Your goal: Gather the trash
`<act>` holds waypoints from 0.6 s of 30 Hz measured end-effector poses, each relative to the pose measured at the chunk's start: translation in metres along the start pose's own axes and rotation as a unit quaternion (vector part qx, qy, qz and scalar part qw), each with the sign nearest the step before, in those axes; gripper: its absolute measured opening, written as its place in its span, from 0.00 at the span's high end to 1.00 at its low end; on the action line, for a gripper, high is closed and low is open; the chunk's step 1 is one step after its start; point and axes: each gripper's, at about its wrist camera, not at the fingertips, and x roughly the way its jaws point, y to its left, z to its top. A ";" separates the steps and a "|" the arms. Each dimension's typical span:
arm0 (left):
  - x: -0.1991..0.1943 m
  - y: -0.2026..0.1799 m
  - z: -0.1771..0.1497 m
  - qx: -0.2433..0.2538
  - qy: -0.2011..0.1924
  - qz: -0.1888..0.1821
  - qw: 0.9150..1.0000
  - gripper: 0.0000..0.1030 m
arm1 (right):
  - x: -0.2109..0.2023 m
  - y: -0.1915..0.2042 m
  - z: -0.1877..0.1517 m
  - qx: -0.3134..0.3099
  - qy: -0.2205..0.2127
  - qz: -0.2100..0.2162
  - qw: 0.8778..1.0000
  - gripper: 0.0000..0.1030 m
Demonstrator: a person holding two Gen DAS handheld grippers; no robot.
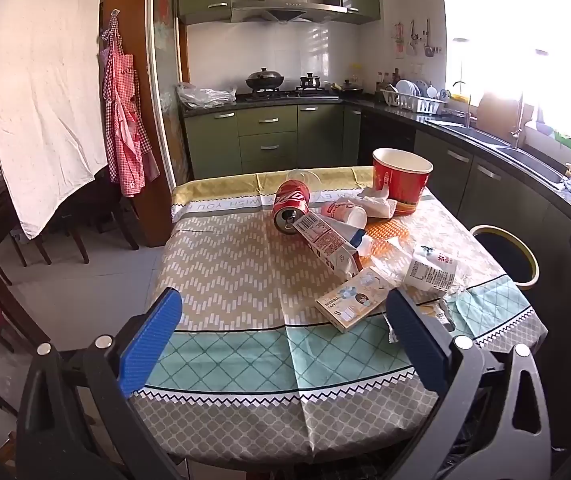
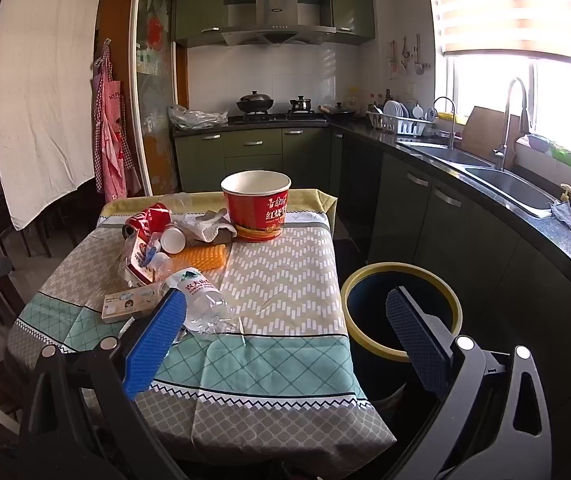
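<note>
**Trash waiting on the desk, both grippers hovering empty**

Litter is lying clustered across the desk: a red can on its side, a crushed water bottle, a tape box and a red paper bucket standing upright. The bin is sitting just beside the desk, presumably for easy dropping. The left gripper and right gripper are tilting downward, fingers spread apart, gripping nothing.

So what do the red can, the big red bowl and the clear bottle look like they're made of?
Red can: likely aluminium, with a bare silver end and pull-tab opening.
Big red bowl: probably coated paper, matte white inside, glossy print outside.
Clear bottle: thin plastic, see-through and crumpled.
</note>
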 end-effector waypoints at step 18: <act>0.002 0.000 -0.002 0.001 0.003 0.000 1.000 0.06 | 0.002 -0.003 0.001 -0.001 0.003 -0.001 1.000 0.04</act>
